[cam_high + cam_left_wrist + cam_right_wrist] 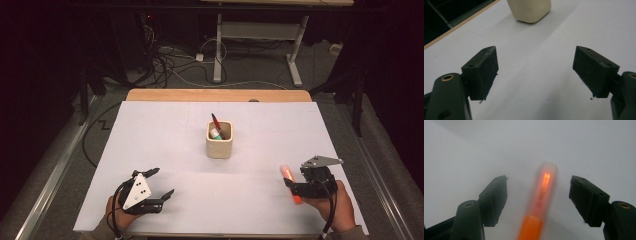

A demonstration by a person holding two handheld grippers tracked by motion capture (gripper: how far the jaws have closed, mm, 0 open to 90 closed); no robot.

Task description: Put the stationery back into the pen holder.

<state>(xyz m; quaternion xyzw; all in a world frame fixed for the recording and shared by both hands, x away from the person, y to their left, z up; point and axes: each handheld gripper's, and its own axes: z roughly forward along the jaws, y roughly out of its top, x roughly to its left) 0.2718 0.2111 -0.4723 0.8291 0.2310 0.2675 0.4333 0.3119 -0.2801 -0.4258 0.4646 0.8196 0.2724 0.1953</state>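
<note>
Right gripper view: right claw (537,195) released, jaws spread wide, pads clear of the orange marker (539,205) lying lengthwise between them on the white desk (474,150); marker blurred, pale cap end pointing away from the claw, orange body end nearest the lens; high view puts that claw (300,185) at the desk's near right corner, hand behind it, marker (291,184) under its jaws; left claw (162,182) at the near left, also released, nothing between the jaws; beige cup (219,139) stands mid-desk, well apart from both, a red-handled tool (216,123) upright inside.
</note>
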